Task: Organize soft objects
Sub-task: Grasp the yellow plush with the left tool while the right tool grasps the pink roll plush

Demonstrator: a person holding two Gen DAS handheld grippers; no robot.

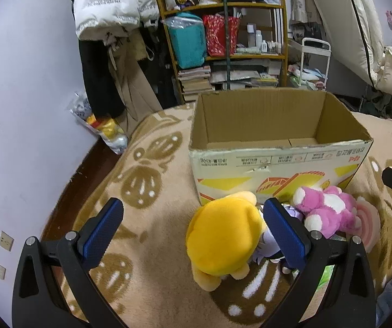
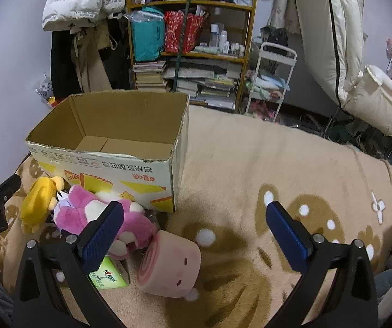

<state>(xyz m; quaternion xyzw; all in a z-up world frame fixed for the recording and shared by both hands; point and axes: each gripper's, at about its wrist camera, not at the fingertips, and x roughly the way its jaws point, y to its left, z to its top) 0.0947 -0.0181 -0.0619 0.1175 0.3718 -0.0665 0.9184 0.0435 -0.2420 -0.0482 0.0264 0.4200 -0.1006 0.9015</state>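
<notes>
An open, empty cardboard box point(image 1: 277, 164) point(image 2: 108, 166) stands on the patterned beige blanket point(image 1: 152, 186) point(image 2: 250, 158). In front of it lie a yellow plush point(image 1: 223, 240) point(image 2: 38, 201), a pink plush bear point(image 1: 327, 210) point(image 2: 92, 210) and a pink roll-shaped plush point(image 2: 171, 265) point(image 1: 369, 227). My left gripper point(image 1: 193, 232) is open, just above the yellow plush, which lies between its blue pads. My right gripper point(image 2: 193, 235) is open over the roll plush, its left pad in front of the pink bear.
A green packet point(image 2: 108, 276) lies beside the roll plush. Behind the bed stand a cluttered wooden shelf point(image 1: 223, 41) point(image 2: 190, 41), hanging coats point(image 1: 108, 27), a white cart point(image 2: 272, 76) and a bag of toys point(image 1: 100, 125) by the wall.
</notes>
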